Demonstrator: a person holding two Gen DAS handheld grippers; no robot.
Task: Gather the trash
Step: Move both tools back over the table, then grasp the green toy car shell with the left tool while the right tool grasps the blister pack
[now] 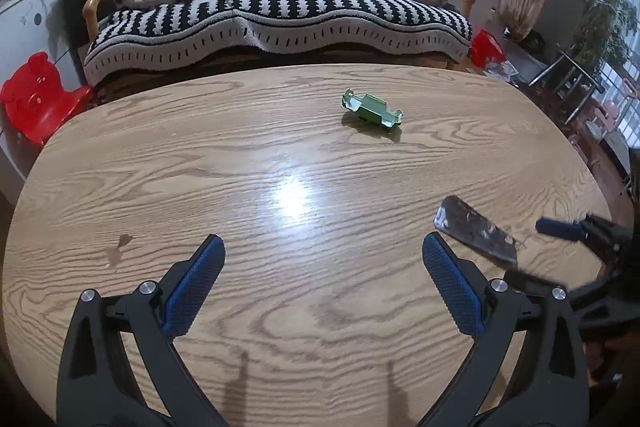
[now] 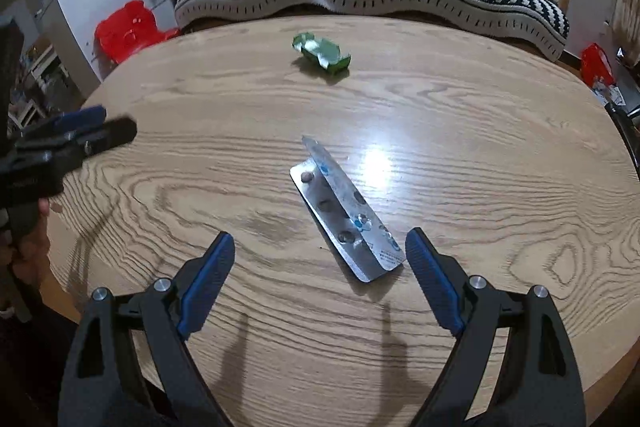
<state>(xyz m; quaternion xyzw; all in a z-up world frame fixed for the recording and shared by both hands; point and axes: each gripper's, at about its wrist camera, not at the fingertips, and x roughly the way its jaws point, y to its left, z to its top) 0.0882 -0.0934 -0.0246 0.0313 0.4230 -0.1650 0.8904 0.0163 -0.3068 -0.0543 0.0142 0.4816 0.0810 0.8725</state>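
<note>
Nothing collected yet. The folded blister pack [image 2: 345, 215] lies on the desk [image 2: 480, 147] toward its near edge, its near end just ahead of the spread pads of the right claw [image 2: 320, 259], which grips nothing. The green wrapper [image 1: 372, 109] lies well apart, toward the far edge by the striped sofa [image 1: 280, 11]. The left claw [image 1: 324, 267] hangs wide open and empty over bare wood. No bin shows in either view; it may stand out of sight. The desk's middle is open; both claws have room, though they work close beside one another.
</note>
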